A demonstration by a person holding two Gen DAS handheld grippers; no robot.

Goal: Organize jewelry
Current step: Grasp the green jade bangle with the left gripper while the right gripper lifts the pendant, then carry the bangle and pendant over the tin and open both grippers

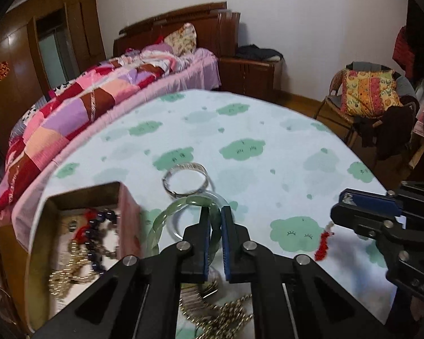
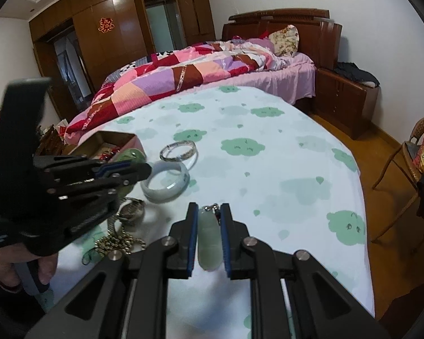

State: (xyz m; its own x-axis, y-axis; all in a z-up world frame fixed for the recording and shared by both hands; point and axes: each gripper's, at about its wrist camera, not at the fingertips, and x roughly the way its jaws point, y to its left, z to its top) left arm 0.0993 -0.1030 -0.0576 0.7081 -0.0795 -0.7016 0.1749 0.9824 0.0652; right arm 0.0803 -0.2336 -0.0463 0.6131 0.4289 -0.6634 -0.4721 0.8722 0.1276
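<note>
Left fingers [image 1: 213, 237] pinch one green bangle [image 1: 166, 220]; right fingers [image 2: 209, 240] pinch one jade pendant [image 2: 208, 243].

On the wardrobe door [image 2: 110, 28] behind you hangs a red double-happiness paper-cut [image 2: 105, 25], the only sign you can read (embossed marks on each gripper's body stay too blurred to read).

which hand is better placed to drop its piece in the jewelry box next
Left, probably. The left gripper is shut on the green bangle right beside the open box. The right gripper, shut on a jade pendant, sits farther from the box.
</note>
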